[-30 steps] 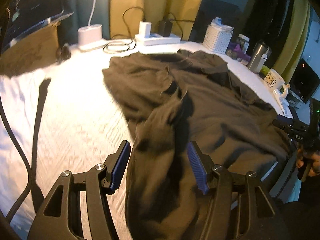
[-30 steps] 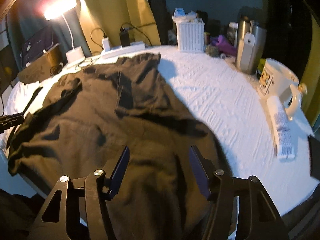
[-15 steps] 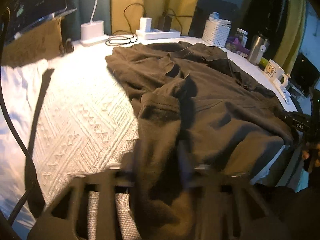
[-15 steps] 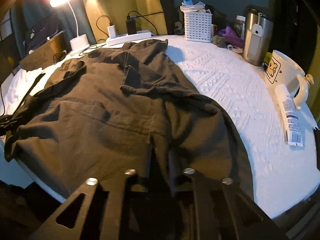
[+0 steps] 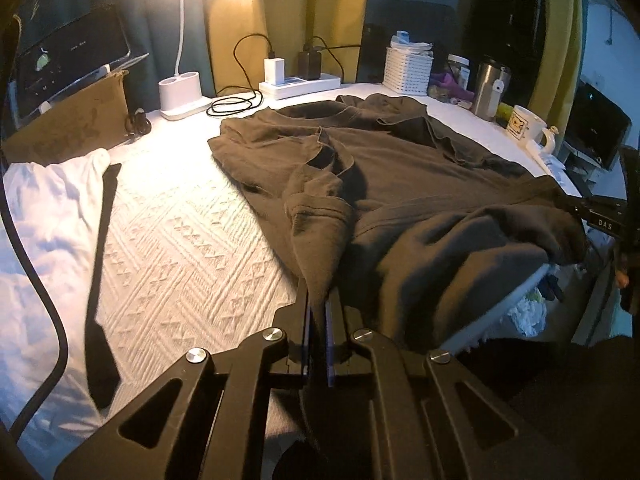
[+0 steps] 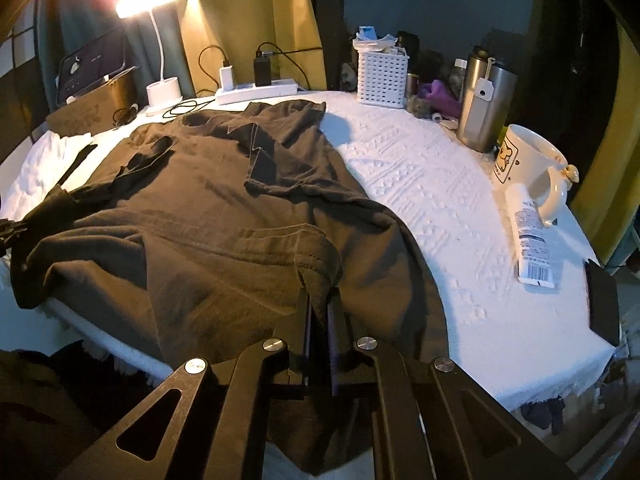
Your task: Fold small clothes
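Visibly, left claw [image 5: 318, 312] and right claw [image 6: 320, 312] each pinch the brown T-shirt [image 5: 400, 184]; "DAS" label [image 5: 605, 224] beside it.

left gripper [image 5: 318, 304]: black frame, silver screws, blue-lined fingers [image 5: 305, 320] | right gripper [image 6: 319, 304]: same build

A lived-in home room is shown: a table [image 6: 420, 184] covered with a white cloth, yellow curtains [image 6: 248, 20] at the far side, a lit desk lamp [image 5: 182, 40], chargers on a power strip [image 5: 300, 82], and a mug [image 6: 520, 160].
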`<state>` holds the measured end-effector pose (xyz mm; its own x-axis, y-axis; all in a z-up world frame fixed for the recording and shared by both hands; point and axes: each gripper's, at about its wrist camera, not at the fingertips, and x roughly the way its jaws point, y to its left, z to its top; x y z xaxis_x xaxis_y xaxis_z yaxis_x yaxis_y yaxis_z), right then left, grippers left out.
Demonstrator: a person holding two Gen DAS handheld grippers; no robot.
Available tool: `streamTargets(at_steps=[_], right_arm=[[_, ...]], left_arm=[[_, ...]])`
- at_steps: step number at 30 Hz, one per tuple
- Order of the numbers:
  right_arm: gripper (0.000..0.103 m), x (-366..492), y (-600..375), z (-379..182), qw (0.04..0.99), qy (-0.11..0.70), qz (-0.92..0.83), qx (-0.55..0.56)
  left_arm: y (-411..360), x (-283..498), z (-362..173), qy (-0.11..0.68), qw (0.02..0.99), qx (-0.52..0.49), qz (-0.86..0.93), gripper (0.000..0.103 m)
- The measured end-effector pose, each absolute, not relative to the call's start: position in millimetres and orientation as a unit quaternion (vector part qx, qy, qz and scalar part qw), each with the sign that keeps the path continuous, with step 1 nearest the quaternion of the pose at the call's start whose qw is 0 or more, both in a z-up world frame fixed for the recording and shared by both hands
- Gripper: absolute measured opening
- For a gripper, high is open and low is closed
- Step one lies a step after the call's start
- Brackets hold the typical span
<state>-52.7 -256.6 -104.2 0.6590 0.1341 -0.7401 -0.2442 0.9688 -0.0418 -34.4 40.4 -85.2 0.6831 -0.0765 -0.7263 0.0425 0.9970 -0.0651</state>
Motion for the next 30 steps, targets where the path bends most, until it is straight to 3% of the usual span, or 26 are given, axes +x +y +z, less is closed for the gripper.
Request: streamTargets(at_steps=[10,12,13,14,18,19,22,24,30], right_arm=[[0.007,-69.2,-264.3,-105.0,0.909,0.4,0.099,-0.06],[0.007,-72.1,-266.5,-105.3,0.908,0.403,0.097,-0.06],[0.007,-72.7,-268.3,-105.6,0.908,0.403,0.097,-0.058],[0.007,-73.8,-270.7,-105.8,0.908,0.404,0.095,-0.056],[0.007,-76.3,-278.9,-107.5,0.908,0.406,0.089,-0.05],[0.007,-78.2,-280.2,-107.3,0.908,0.406,0.09,-0.048],[0.007,-81.4,-283.2,-108.2,0.909,0.406,0.09,-0.044],[0.007,-83.1,-284.2,-108.2,0.909,0.405,0.09,-0.041],[0.007,-87.6,-284.1,-97.9,0.915,0.39,0.093,-0.04]], left_arm=[[45.8,-21.9,-91.1,0.402,0.915,-0.036,-0.019,0.006],[45.0,-16.7,-92.3,0.402,0.915,-0.036,-0.015,0.02],[43.5,-13.0,-93.6,0.402,0.915,-0.034,-0.014,0.043],[42.1,-11.2,-94.1,0.399,0.916,-0.035,-0.018,0.052],[32.9,0.9,-103.0,0.402,0.915,-0.024,-0.033,0.052],[30.6,2.0,-104.5,0.403,0.914,-0.02,-0.033,0.05],[22.7,2.2,-107.7,0.411,0.911,0.004,-0.029,0.006],[21.2,-3.5,-104.8,0.407,0.913,0.011,-0.028,0.001],[21.0,-28.2,-83.9,0.388,0.921,0.007,-0.028,0.001]])
